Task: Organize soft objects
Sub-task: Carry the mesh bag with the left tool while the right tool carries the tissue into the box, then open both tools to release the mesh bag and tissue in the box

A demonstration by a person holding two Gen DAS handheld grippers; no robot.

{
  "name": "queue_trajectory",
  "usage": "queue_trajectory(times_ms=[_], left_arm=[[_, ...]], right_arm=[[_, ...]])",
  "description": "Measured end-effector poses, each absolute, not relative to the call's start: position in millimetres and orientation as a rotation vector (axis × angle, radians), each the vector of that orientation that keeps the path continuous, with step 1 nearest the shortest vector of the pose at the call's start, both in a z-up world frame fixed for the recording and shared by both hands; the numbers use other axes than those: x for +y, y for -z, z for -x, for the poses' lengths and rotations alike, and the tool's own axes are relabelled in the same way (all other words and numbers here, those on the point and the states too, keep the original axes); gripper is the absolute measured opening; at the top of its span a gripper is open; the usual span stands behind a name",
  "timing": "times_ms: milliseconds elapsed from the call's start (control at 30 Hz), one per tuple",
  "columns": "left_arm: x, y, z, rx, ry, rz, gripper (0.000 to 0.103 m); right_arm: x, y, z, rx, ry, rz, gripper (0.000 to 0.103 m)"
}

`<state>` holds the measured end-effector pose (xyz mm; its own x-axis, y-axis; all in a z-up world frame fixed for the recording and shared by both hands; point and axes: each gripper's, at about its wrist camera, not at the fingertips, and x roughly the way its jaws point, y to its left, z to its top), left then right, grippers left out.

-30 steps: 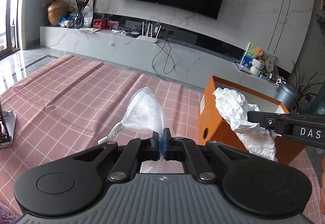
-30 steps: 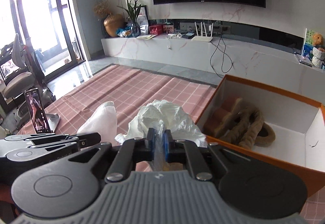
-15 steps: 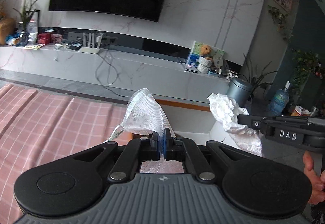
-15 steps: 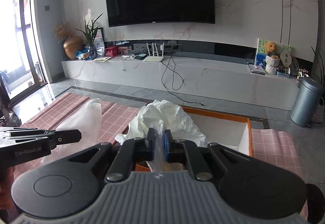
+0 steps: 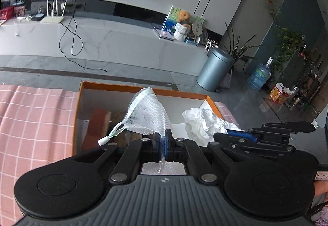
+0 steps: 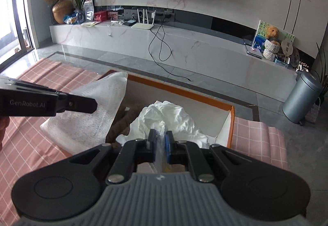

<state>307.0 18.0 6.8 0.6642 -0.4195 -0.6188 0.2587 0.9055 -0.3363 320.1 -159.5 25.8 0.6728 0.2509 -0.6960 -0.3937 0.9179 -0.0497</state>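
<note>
We see a white mesh net pouch [image 5: 147, 115] with a drawstring toggle pinched between the pressed-together jaws of the left gripper [image 5: 163, 142], held in the air above the open orange cardboard box [image 5: 143, 90] with a white interior. Just to its right, a crumpled white plastic bag [image 6: 166, 119] is clamped between the right gripper [image 6: 161, 145] jaws, which are closed on a thin fold of it; it too hangs over the box. Inside the box we make out brown fuzzy items [image 5: 123, 117], partly hidden. The box sits on a pink checked cloth [image 6: 41, 144] spread over the floor. Beyond it stand a grey metal bin [image 6: 301, 101] and a long marble TV bench [image 6: 184, 45].
</note>
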Motion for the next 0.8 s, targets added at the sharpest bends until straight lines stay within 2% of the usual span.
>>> queue_trajectory(times_ms=[267, 600, 733, 800], left_arm=[[-12.0, 22.8, -353.4, 0.843, 0.419, 0.153, 0.002], [-30.7, 47.8, -381.3, 0.920, 0.445, 0.091, 0.003], [-35.9, 51.1, -387.2, 0.935, 0.424, 0.096, 0.009], [-36.2, 50.3, -387.2, 0.944, 0.417, 0.096, 0.019]], right_arm=[[-154.9, 5.7, -385.4, 0.822, -0.358, 0.328, 0.007], [-148.4, 42.6, -419.6, 0.855, -0.389, 0.490, 0.008], [-147.3, 50.6, -427.3, 0.866, -0.377, 0.506, 0.009], [-147.2, 50.7, -426.4, 0.862, -0.367, 0.512, 0.013]])
